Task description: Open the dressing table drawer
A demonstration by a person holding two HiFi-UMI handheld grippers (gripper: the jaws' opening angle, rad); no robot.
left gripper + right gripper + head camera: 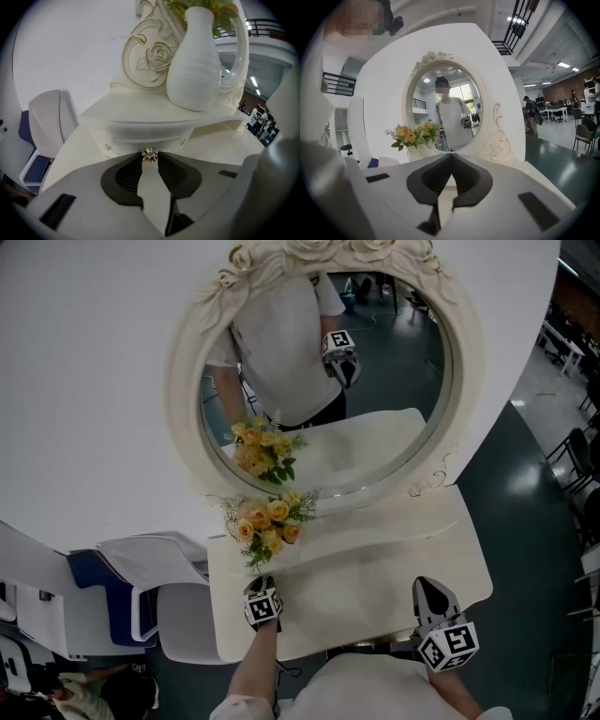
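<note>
Left gripper (150,160) pinches the small metal knob (149,153) of the drawer (140,139). Drawer looks shut, tucked under the shelf carrying the vase (193,70), near the bench (375,582) left edge. Grip seems set for a straight pull. Right gripper (451,158) pressed together, empty, parked by the front right edge, likely just clear of the work

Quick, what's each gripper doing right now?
Left gripper: closed on the drawer knob.
Right gripper: closed, holding nothing.
</note>
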